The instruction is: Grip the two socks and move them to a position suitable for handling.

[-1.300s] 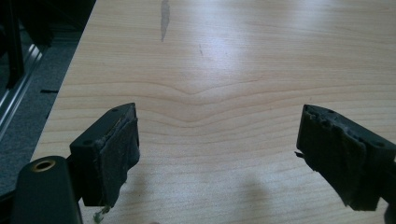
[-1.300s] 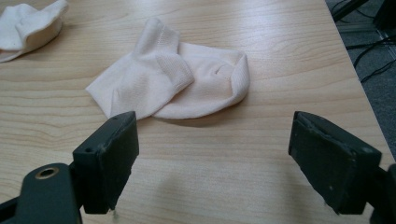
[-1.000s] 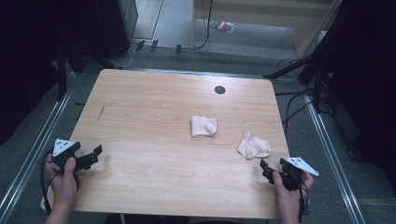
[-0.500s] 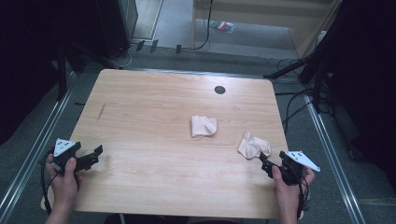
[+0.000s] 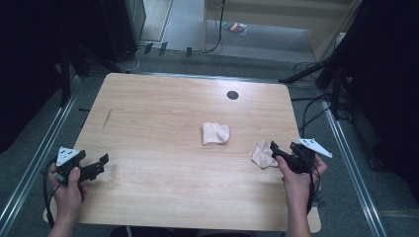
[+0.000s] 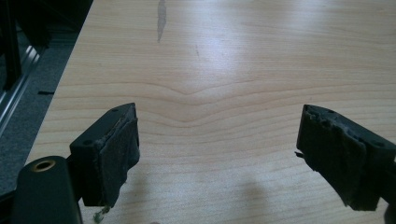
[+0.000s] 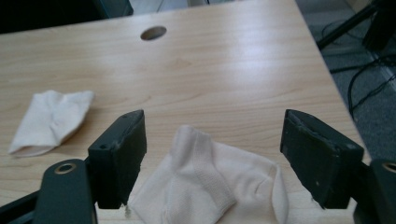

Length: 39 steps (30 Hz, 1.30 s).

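Two pale crumpled socks lie on the wooden table (image 5: 163, 113). One sock (image 5: 215, 133) is near the middle; in the right gripper view this sock (image 7: 49, 119) lies at the left. The other sock (image 5: 262, 155) lies close to the right front edge. My right gripper (image 5: 275, 149) hovers at this sock's right side. In its own view the right gripper (image 7: 215, 123) is open and its jaws have just been closing a little, with that sock (image 7: 210, 186) under and between them, untouched by the pads. My left gripper (image 5: 101, 165) stands open over bare wood near the left edge, as the left gripper (image 6: 219, 121) view shows.
A round cable hole (image 5: 232, 95) sits at the table's far side, right of centre. A dark scratch (image 5: 107, 117) marks the wood at the left. Metal rails run along both sides of the table, and cables (image 5: 316, 106) lie on the floor at the right.
My right gripper has risen and moved forward and left, up to the sock by the right edge. The left hand and both socks have stayed in place.
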Each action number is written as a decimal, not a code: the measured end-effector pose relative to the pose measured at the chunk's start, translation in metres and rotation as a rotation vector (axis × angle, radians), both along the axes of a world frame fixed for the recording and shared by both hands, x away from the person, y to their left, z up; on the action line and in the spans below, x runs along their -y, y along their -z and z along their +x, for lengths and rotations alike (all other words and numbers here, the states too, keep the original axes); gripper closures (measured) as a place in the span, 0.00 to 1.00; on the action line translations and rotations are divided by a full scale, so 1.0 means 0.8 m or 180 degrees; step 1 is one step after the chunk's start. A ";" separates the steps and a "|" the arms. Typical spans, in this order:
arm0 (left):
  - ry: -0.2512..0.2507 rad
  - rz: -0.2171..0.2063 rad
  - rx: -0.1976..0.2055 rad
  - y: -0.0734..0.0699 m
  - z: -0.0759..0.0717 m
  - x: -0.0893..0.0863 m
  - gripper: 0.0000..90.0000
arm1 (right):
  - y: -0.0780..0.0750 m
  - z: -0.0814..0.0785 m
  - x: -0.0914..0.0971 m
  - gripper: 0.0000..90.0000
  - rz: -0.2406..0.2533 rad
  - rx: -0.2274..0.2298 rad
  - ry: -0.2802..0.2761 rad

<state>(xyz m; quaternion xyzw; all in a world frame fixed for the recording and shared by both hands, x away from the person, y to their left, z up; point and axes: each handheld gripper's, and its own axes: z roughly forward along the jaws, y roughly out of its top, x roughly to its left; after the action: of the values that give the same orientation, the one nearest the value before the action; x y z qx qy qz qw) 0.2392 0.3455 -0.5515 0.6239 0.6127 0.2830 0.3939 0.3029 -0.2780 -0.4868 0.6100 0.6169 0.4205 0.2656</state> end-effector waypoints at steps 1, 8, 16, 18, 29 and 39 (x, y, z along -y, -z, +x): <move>-0.0002 0.0000 -0.0002 0.000 0.000 0.000 0.16 | 0.005 0.004 -0.002 0.28 -0.0016 -0.0063 0.0008; 0.0016 0.0028 -0.0007 0.000 0.000 0.001 0.16 | 0.047 0.019 -0.006 0.36 -0.0201 -0.0436 -0.0055; 0.0022 0.0019 -0.0007 0.000 0.001 0.001 0.16 | 0.070 0.019 -0.002 0.38 -0.0220 -0.0554 -0.0010; 0.0022 0.0020 0.0000 0.000 0.001 0.001 0.16 | 0.071 0.019 -0.002 0.40 -0.0229 -0.0538 0.0001; 0.0007 0.0045 0.0003 0.000 0.000 0.002 0.16 | 0.077 0.010 -0.001 0.90 -0.0248 -0.0394 0.0148; 0.0008 0.0112 0.0013 0.000 0.000 0.004 0.16 | 0.064 0.004 0.005 0.93 0.0060 -0.0316 0.0178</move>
<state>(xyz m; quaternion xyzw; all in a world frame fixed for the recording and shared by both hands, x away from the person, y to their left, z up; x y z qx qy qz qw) 0.2393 0.3421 -0.5513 0.6310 0.6061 0.2945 0.3844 0.3063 -0.2816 -0.5378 0.6495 0.6081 0.3880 0.2406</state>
